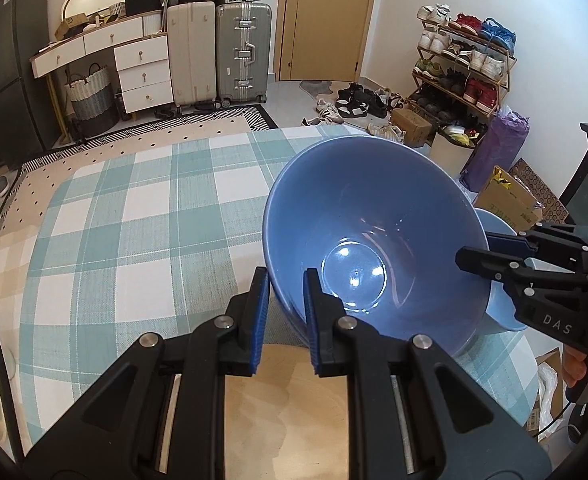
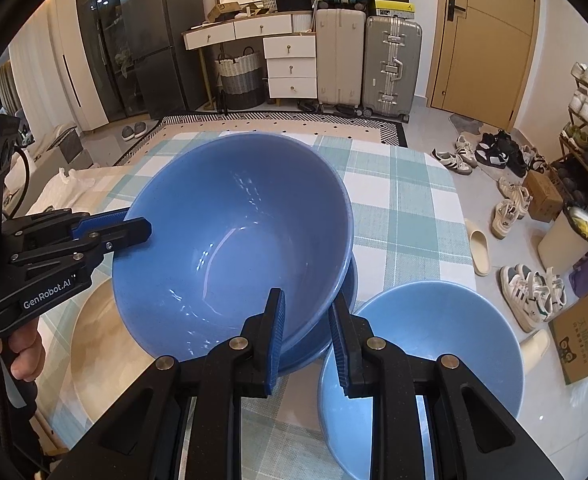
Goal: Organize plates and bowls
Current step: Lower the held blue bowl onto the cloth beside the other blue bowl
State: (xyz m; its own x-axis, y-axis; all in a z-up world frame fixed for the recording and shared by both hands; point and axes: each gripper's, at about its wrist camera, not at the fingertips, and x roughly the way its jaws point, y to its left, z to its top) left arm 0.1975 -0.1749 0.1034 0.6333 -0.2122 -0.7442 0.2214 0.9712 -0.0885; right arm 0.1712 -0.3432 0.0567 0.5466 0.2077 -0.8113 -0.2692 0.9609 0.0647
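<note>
A large blue bowl (image 1: 374,232) (image 2: 233,240) is held tilted over the checked tablecloth. My left gripper (image 1: 285,284) straddles its near rim, one finger inside and one outside. My right gripper (image 2: 306,312) straddles the opposite rim the same way and shows in the left wrist view (image 1: 474,254). The bowl sits nested in a second blue bowl (image 2: 334,320) under it. A lighter blue bowl (image 2: 434,340) stands to the right. A wooden plate (image 1: 289,400) (image 2: 97,340) lies under my left gripper.
The table with the green and white checked cloth (image 1: 133,220) ends at a right edge (image 2: 458,216). Beyond are suitcases (image 1: 241,52), a white drawer unit (image 1: 141,72), a shoe rack (image 1: 466,64), loose shoes and cardboard boxes (image 2: 582,332) on the floor.
</note>
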